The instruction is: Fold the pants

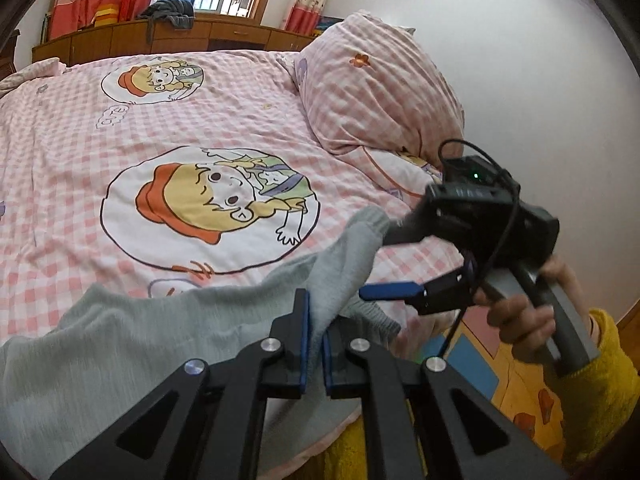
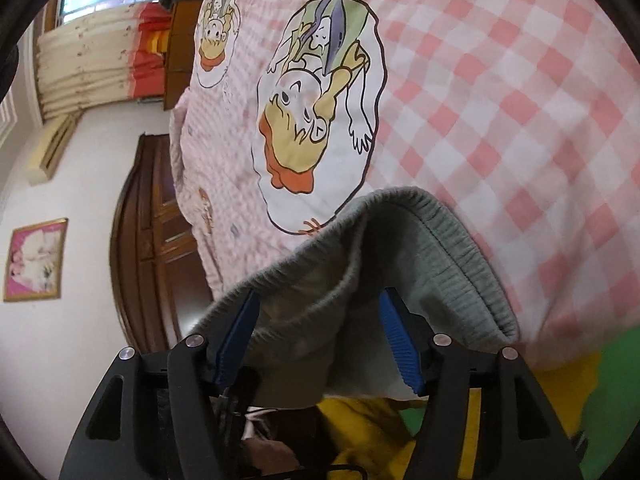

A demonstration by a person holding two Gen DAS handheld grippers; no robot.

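Left gripper [image 1: 316, 340] jaws pinched tight on the grey pants [image 1: 120, 344]; right gripper [image 2: 320, 336] jaws wide open around the waistband, over the bed [image 1: 160, 120].

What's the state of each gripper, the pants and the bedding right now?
Left gripper: shut on a fold of the grey knit pants.
Right gripper: open, jaws apart around the ribbed waistband, pads not pressing.
Grey knit pants: unfolded, bunched, partly lifted off the bed at the pinched edge.
Pink checked quilt with cartoon prints: spread flat over the bed.
Pink checked pillow: propped up against the wall.
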